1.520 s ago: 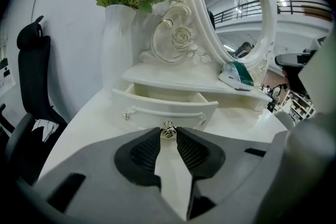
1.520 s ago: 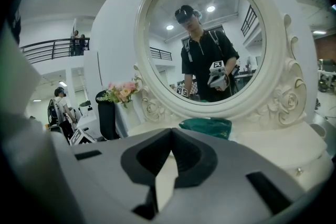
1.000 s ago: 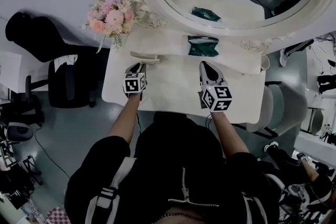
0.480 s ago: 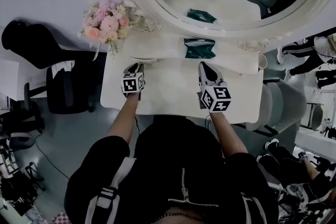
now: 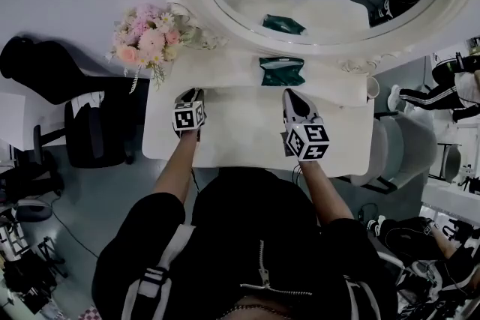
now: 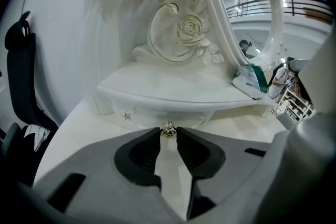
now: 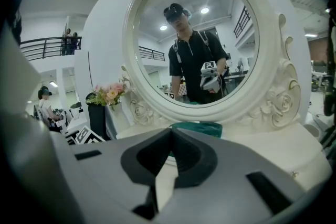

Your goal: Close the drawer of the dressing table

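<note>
Left gripper [image 6: 168,135] is clamped on the small metal knob [image 6: 168,128], one tip on each side. Right gripper [image 7: 171,131] is closed on nothing and hovers over the surface [image 5: 247,133].

The knob sits mid-front on the drawer [image 6: 152,114], tucked under the raised shelf [image 6: 173,86] at the back of the surface. It looks nearly or fully in; I can't tell the last gap.

My read: the drawer is rigid, light and slides easily. The knob is tiny, rounded and likely slick, so pinch it at the neck and push straight in, no twist.

Further back, a green packet [image 5: 282,71] lies on the shelf, print unreadable, then the mirror [image 7: 191,34]. No legible brand or writing anywhere.
</note>
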Demonstrator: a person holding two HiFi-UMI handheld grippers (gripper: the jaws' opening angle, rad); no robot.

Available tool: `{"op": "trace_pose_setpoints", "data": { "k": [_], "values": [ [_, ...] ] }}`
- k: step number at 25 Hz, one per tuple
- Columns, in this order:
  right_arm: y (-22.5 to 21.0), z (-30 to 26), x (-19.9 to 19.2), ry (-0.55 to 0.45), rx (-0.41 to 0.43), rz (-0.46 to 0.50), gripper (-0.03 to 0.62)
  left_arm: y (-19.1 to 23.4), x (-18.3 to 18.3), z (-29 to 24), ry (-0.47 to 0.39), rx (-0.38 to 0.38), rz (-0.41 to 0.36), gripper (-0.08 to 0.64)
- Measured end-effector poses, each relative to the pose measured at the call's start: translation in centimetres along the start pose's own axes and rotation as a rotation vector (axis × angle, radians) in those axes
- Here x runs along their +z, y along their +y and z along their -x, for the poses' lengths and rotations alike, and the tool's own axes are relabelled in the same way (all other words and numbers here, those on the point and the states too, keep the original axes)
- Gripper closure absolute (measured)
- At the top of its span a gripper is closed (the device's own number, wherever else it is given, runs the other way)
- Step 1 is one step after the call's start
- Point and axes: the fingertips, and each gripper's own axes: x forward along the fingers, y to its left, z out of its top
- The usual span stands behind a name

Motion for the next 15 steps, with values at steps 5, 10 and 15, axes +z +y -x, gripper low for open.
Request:
{"op": "trace_pose_setpoints", "data": {
  "k": [5,10,15],
  "values": [
    [-0.37,0.1,0.1,-0.003,-0.009,-0.004,0.591,-0.05,0.16,-0.31,0.005,0.0,-0.002,0.46],
    [-0.62,0.34,0.2,-0.005,-0.013,-0.004,0.591,0.0,0.24,-0.52,0.012,0.004,-0.02,0.459],
    [-0.59,0.75,0.19,-0.011,-0.012,-0.004,0.591,-0.17,0.26,-0.15,0.008,0.002,-0.024,0.39]
  ]
}}
